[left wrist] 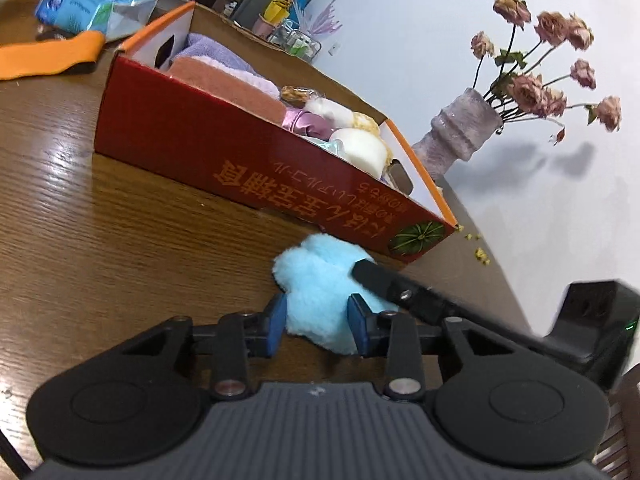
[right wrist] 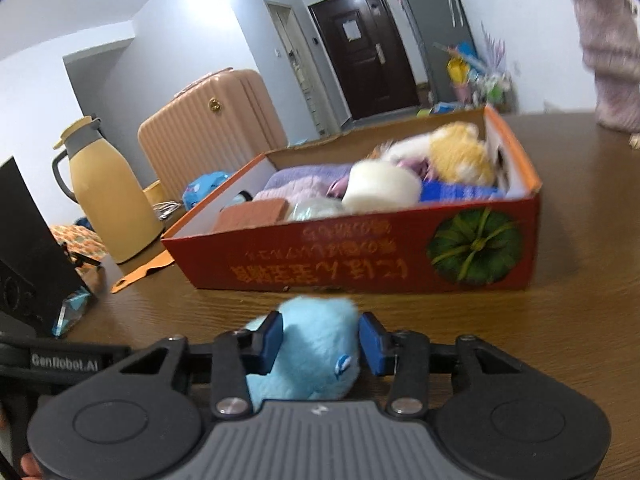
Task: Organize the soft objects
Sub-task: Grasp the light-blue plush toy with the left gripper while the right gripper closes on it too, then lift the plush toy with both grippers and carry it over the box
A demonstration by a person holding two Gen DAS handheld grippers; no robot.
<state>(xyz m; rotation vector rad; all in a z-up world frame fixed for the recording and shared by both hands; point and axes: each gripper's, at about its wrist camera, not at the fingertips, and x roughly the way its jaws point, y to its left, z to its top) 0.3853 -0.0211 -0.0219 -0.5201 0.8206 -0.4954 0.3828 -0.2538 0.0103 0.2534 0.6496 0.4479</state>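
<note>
A light blue plush toy [left wrist: 320, 288] sits just in front of the red cardboard box [left wrist: 224, 160] on the wooden table. My left gripper [left wrist: 318, 328] is shut on one end of the toy. My right gripper [right wrist: 320, 340] is shut on the other end of the same toy [right wrist: 312, 356], and its dark finger shows in the left wrist view [left wrist: 384, 280]. The box [right wrist: 360, 264] holds folded towels [left wrist: 224, 76], a white roll [right wrist: 380, 188], a yellow plush [right wrist: 456, 152] and other soft items.
A vase of dried roses [left wrist: 460, 128] stands beyond the box's right end. A blue packet [left wrist: 92, 0] and an orange strap [left wrist: 48, 56] lie at the far left. A yellow thermos [right wrist: 108, 196], a pink suitcase [right wrist: 212, 124] and a black device [right wrist: 28, 248] stand to the left.
</note>
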